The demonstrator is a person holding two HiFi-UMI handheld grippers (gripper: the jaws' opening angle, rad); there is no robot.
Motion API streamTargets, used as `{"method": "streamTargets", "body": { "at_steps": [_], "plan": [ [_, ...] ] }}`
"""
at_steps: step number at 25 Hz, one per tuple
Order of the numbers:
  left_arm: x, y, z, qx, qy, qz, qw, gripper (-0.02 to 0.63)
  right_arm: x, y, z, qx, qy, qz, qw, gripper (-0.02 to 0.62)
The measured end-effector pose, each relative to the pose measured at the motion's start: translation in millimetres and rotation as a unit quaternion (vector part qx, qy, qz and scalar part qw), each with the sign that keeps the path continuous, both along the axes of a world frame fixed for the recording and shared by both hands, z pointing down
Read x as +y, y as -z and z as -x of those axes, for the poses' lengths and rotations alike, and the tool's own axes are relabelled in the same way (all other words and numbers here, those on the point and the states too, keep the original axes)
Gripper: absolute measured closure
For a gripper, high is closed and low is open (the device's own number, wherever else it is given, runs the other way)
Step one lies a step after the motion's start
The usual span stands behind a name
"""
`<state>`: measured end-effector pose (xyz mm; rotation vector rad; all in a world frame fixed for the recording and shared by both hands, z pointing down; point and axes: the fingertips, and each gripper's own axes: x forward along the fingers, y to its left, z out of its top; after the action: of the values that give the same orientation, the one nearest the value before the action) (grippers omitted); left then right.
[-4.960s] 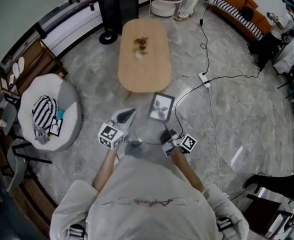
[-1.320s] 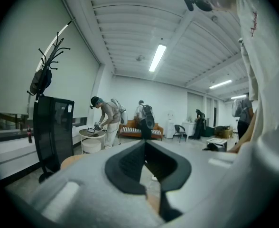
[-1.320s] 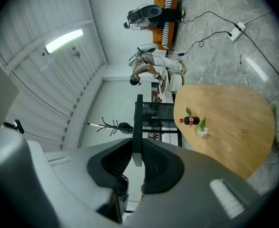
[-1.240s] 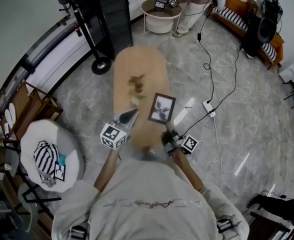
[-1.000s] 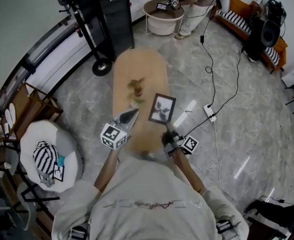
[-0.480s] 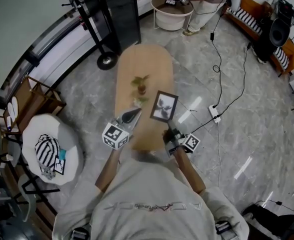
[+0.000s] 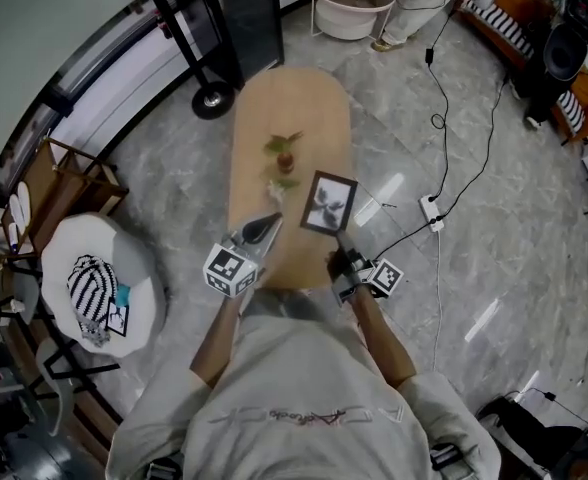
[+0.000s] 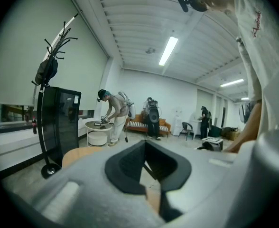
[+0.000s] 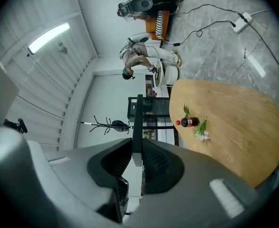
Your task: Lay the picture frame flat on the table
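Head view puts the frame (image 7: 329,203) in the air over the near right part of the table (image 7: 289,108), its picture side up toward the camera, tilted and apparently not yet touching the wood. The right gripper (image 7: 338,246) clamps its lower edge. In the right gripper view that edge (image 9: 138,118) runs as a thin dark strip straight between the pads of the right gripper (image 9: 137,151), which press on it from both sides. Five seconds back the frame hung over bare floor, short of the table's near end. Since then the person has stepped up, and over the last second both hands have come forward and a little lower, so the frame now has table (image 9: 234,122) under it. That probably ends the carrying; what is left is to tip the frame down and let go. The left gripper (image 7: 270,222) reaches over the table just left of the frame, and in its own view the left gripper (image 8: 146,175) has its jaws drawn together on nothing. Beyond the frame lie a loose flower (image 7: 279,183) and a small bottle (image 9: 190,122) with a sprig, near enough that the landing spot should stay on this side of them.
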<state>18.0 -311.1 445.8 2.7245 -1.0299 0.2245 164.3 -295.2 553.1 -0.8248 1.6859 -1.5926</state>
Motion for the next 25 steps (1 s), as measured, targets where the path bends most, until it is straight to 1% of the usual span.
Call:
{"method": "streamTargets", "body": {
  "at_steps": [6,12,20,25],
  "plan": [
    [-14.1,-22.2,6.1,0.005,-0.015,0.015,0.9997,0.607,-12.4,-13.0,7.9,0.001,-0.008,0.009,1.0,0.522],
    [-31.2,-48.6,24.8,0.007,-0.027,0.03,0.9991,0.607,-26.0,-38.0,21.2,0.009,-0.02,0.016,1.0,0.522],
    [-36.6,-87.9,56.5,0.004,-0.03,0.054,0.9981,0.607,-28.5,-71.4,49.3,0.008,-0.027,0.03,0.999,0.522],
    [-33.5,-118.7,67.8,0.006,-0.028,0.07,0.9972,0.607,-24.8,-98.0,61.8,0.007,-0.026,0.039,0.999,0.522]
  ]
}}
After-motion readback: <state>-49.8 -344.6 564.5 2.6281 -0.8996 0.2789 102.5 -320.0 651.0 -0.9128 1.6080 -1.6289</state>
